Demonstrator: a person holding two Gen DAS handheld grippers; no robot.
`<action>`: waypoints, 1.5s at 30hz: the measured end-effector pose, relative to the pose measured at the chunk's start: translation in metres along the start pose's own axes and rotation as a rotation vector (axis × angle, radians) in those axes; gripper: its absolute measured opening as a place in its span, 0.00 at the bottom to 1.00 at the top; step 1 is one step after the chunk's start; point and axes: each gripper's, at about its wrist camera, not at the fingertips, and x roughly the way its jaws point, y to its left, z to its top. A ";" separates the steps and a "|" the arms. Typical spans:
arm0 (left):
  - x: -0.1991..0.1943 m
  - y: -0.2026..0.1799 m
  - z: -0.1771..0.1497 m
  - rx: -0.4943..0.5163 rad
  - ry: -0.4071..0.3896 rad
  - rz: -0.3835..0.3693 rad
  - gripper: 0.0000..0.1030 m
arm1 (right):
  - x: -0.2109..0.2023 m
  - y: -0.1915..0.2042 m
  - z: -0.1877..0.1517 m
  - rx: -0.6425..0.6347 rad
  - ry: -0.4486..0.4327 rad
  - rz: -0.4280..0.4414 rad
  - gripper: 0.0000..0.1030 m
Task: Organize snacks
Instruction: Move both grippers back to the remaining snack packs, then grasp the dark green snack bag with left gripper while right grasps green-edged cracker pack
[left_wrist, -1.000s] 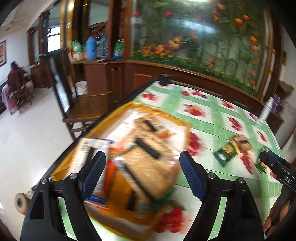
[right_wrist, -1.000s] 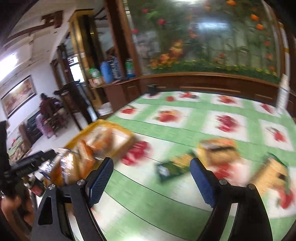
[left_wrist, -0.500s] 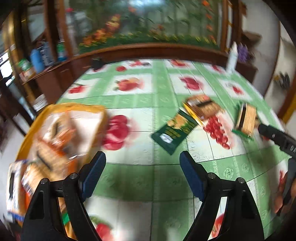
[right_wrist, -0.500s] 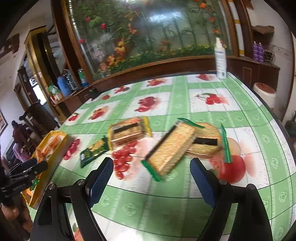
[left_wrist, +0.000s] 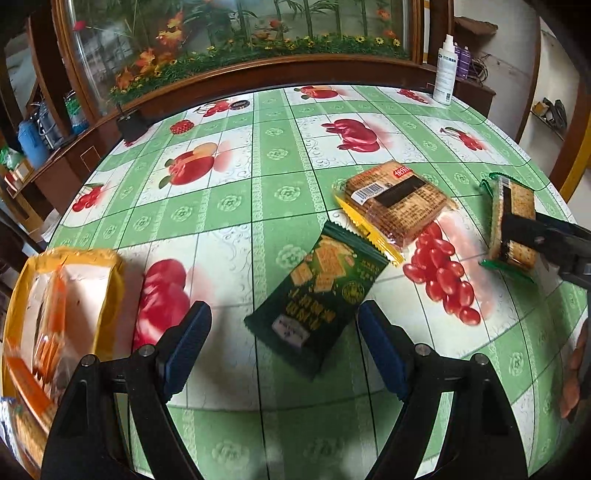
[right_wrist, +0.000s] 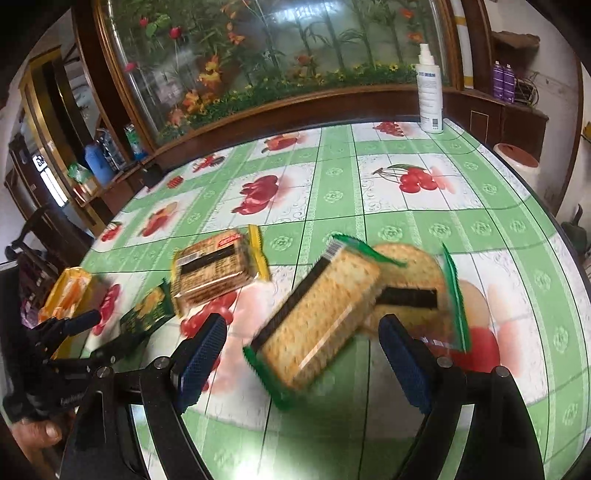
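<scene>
A dark green snack packet (left_wrist: 317, 291) lies flat on the table, just ahead of my left gripper (left_wrist: 282, 347), which is open and hangs above it. A yellow-edged cracker pack (left_wrist: 391, 203) lies behind that packet. In the right wrist view a green-edged cracker pack (right_wrist: 321, 321) sits tilted between the fingers of my right gripper (right_wrist: 303, 362), which is open with its pads clear of the pack. That pack leans on a round-cracker pack (right_wrist: 413, 284). The left wrist view shows the right gripper (left_wrist: 532, 243) at the green-edged cracker pack (left_wrist: 511, 225).
A yellow tray (left_wrist: 110, 266) holding several snack packs sits at the table's left edge. A white spray bottle (right_wrist: 428, 92) stands at the far right corner and a small black box (left_wrist: 131, 123) at the far left. The round table drops off close on the right.
Both views have swung right, away from the yellow tray. The left gripper came down over the dark green packet, the right one over the green-edged cracker pack. Both stayed open.
</scene>
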 end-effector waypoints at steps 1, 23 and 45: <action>0.002 0.000 0.002 0.004 0.003 -0.003 0.80 | 0.006 0.003 0.002 -0.009 0.011 -0.028 0.84; 0.020 0.005 0.015 -0.042 0.001 -0.137 0.42 | 0.018 0.042 -0.005 -0.289 0.052 -0.159 0.57; -0.050 0.016 -0.043 -0.188 -0.081 -0.169 0.42 | -0.021 0.027 -0.035 -0.194 0.048 0.074 0.32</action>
